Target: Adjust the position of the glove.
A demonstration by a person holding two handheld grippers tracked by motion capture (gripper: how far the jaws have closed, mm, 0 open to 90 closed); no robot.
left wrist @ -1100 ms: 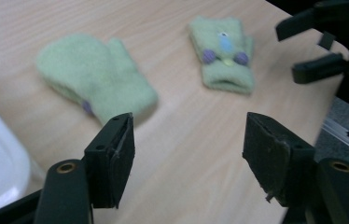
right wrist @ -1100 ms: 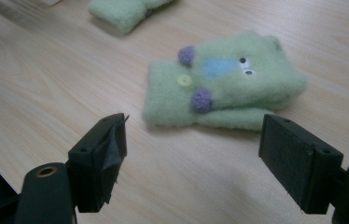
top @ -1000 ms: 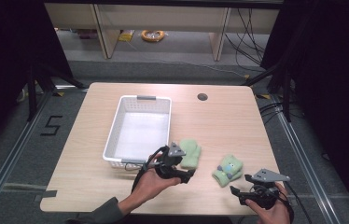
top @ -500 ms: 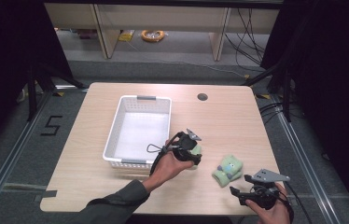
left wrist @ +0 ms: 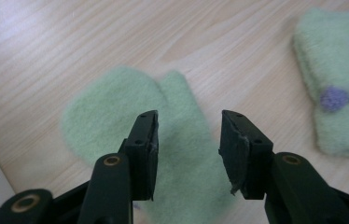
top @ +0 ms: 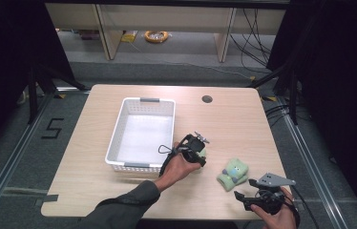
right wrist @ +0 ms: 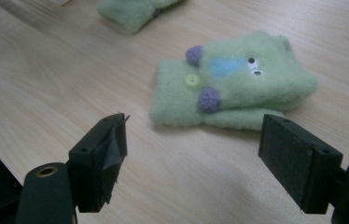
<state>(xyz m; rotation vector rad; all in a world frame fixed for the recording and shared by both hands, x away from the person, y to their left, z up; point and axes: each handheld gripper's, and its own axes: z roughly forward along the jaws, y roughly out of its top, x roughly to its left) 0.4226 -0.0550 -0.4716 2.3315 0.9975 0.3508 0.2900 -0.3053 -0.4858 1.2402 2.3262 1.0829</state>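
A soft, light green fleece mitten (left wrist: 163, 140) on the worktop (top: 243, 124) is straddled by the left tongs (left wrist: 189, 140), just closing, not yet pinching; mid-palm is judged the best hold. At five o'clock, the right tongs (right wrist: 193, 149) gape empty.

Plain green mitten (left wrist: 130, 112) — white basket (top: 119, 129) — pale wood table (top: 243, 124).

Free room and obstacles on the surface (top: 119, 191). The white basket (top: 114, 143) blocks the left-centre. The plain mitten (left wrist: 130, 116) lies just beside the basket's near right corner, under the left tool (top: 196, 147). The faced mitten (top: 233, 172) lies toward the near right corner. Open wood lies between the mittens, along the far edge, and along the right edge.
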